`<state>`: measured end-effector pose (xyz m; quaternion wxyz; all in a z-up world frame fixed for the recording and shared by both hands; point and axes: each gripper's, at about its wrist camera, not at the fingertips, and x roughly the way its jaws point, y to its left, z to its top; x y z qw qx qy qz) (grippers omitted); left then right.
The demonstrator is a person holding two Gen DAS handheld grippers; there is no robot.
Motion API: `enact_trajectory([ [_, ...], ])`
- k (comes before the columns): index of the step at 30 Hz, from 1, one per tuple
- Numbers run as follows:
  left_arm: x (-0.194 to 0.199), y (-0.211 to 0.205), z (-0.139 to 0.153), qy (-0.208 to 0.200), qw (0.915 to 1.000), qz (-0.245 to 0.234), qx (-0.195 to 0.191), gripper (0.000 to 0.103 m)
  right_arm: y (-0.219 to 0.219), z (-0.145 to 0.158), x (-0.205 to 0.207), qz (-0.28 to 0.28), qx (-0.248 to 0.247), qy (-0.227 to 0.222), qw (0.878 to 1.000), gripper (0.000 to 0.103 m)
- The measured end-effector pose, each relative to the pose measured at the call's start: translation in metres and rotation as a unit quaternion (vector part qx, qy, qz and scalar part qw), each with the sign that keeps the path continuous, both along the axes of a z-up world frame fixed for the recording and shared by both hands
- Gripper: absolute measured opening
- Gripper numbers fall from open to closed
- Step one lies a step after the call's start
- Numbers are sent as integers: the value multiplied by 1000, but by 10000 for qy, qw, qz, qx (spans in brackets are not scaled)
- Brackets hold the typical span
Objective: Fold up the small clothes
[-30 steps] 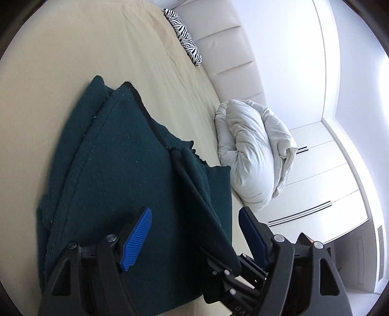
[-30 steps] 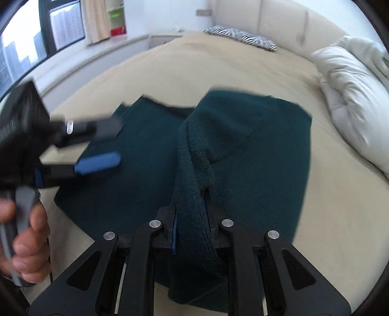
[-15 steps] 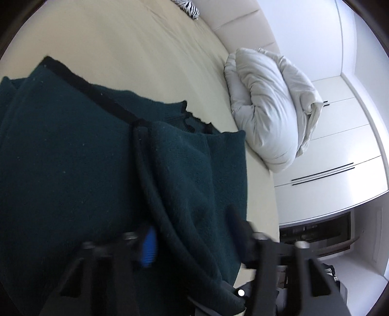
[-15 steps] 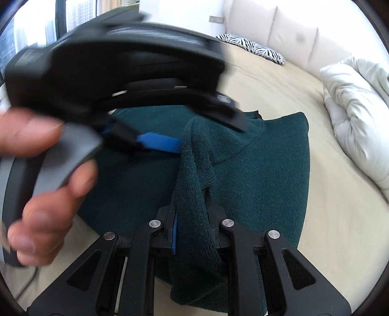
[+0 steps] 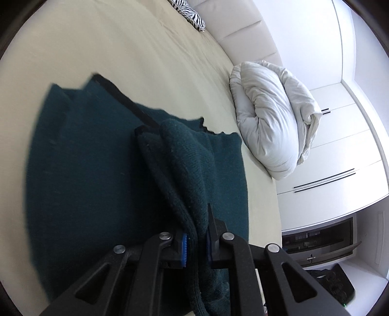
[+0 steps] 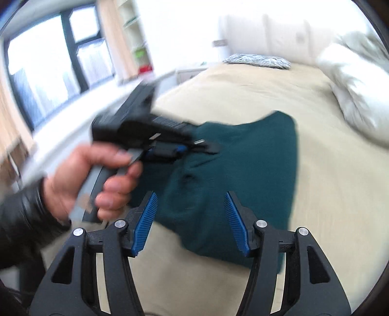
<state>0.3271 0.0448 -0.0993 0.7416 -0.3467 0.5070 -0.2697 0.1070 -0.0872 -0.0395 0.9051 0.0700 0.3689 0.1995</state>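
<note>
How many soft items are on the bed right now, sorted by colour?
Dark green: 1, the knit garment, pinched in the left gripper
White: 1, the bundled duvet
Zebra print: 1, the pillow at the far end
Total: 3
The right gripper has its jaws apart, holding nothing.

A: Right wrist view motion-blurred; left tool (image 6: pixel 170 145) and hand (image 6: pixel 92 179) smeared at 9 o'clock.
B: Left wrist view: sweater (image 5: pixel 97 182) cut off at 6 o'clock; pads (image 5: pixel 184 250) mostly buried in knit.
</note>
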Motion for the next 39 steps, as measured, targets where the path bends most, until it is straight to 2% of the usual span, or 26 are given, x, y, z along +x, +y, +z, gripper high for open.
enact_trajectory([
  [2, -1, 19, 5, -33, 10000, 72, -8, 12, -9, -5, 7, -266, -49, 79, 9996, 56],
  [4, -2, 38, 9, -51, 9999, 145, 61, 12, -8, -15, 14, -273, -77, 259, 9993, 56],
  [10, 3, 82, 0, 133, 9992, 367, 97, 12, 46, -49, 33, 367, -607, 424, 9966, 55],
  [15, 4, 94, -5, 122, 9990, 421, 94, 12, 88, -57, 31, 784, -875, 375, 9924, 55],
  [18, 5, 100, -15, 203, 9984, 527, 27, 12, 93, -66, 48, 877, -782, 486, 9919, 55],
  [21, 4, 110, -32, 365, 9971, 662, -63, 13, 100, -74, 45, 973, -546, 594, 9920, 55],
  [24, -2, 114, -34, 335, 9958, 847, -72, 16, 109, -81, 40, 1041, -623, 522, 9912, 56],
  [27, -13, 118, -10, 10, 9931, 1087, 447, 19, 108, -83, 35, 1018, -702, 425, 9914, 57],
  [29, -23, 122, 15, -338, 9888, 1296, 650, 19, 102, -80, 36, 1001, -678, 416, 9918, 57],
  [31, -32, 112, 41, -778, 9860, 1198, 859, 19, 97, -79, 35, 993, -673, 415, 9919, 57],
  [33, -38, 86, 56, -1067, 9834, 795, 1233, 19, 90, -77, 33, 982, -581, 466, 9924, 58],
  [36, -44, 51, 52, -1164, 9772, 355, 1741, 19, 84, -75, 32, 1012, -239, 614, 9927, 59],
  [39, -45, 49, 27, -886, 9776, 283, 1891, 19, 57, -68, 18, 1037, -16, 662, 9924, 58],
])
